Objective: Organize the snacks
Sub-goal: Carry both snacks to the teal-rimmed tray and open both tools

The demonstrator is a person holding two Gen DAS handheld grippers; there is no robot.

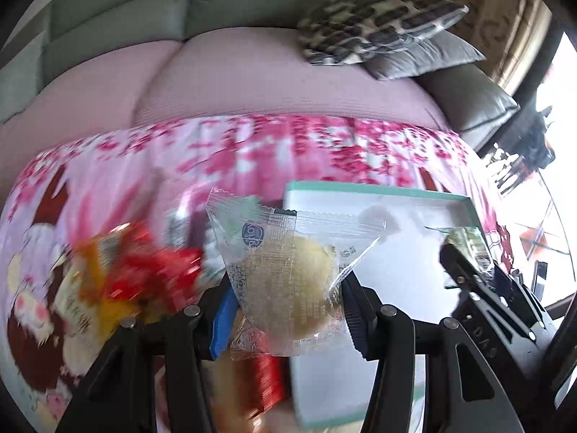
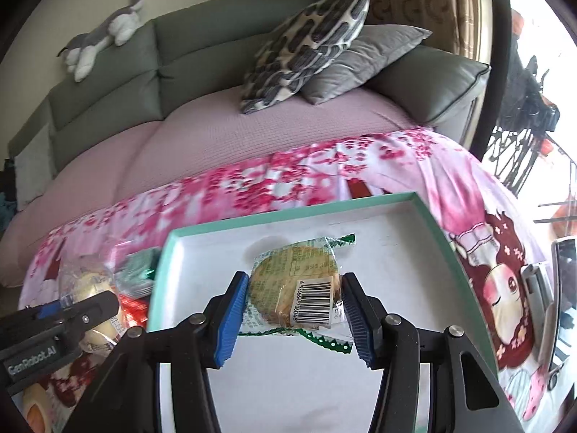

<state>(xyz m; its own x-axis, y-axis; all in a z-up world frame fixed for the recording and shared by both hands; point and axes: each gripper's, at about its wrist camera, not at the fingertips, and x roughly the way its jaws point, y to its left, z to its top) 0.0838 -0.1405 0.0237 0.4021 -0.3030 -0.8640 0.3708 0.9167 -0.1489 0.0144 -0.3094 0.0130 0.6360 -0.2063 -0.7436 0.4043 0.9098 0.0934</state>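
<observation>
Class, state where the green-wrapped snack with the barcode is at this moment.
Right wrist view, centre: the green-wrapped snack sits clamped in the right gripper, above the white tray.

A green-grey sofa (image 2: 202, 36) covered by a pink quilted throw (image 2: 202, 144) is seen behind a pink floral cloth (image 2: 252, 187), with two cushions (image 2: 306, 43) stacked at its right end and a plush toy (image 2: 104, 36) laid on its backrest.

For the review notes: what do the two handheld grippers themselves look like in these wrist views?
Both are the same build. The left gripper and right gripper have black linkage arms joined by round silver pins, and ribbed blue pads line their fingers. Seen from the right wrist camera, the left gripper's black body carries white "GenRobot.AI" lettering. No cables, hands or sleeves show.
</observation>
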